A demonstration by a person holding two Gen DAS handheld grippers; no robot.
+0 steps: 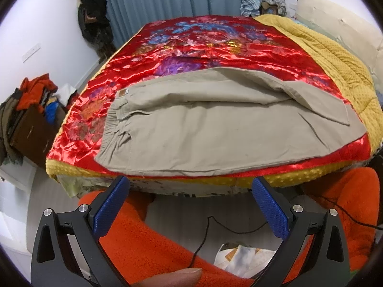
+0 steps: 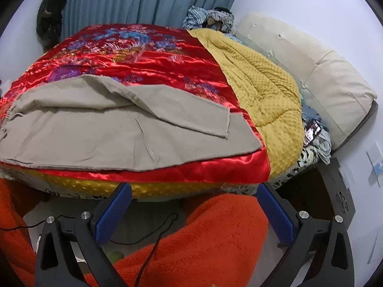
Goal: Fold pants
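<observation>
2 tongs, left (image 1: 190,185) and right (image 2: 194,192), hover open before the pants (image 1: 215,129).

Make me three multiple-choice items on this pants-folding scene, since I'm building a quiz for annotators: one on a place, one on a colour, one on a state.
1. Where do the pants lie?
A. on the red quilt
B. on the floor
C. on the headboard

2. What colour are the pants?
A. navy
B. beige
C. black

3. How do the two grippers stand?
A. both open, holding nothing
B. both shut on the pants
C. one shut on the curtain

Answers:
1. A: they are spread across the red quilt.
2. B: the cloth is plain beige.
3. A: the left gripper and right gripper show spread fingers short of the bed.
</observation>
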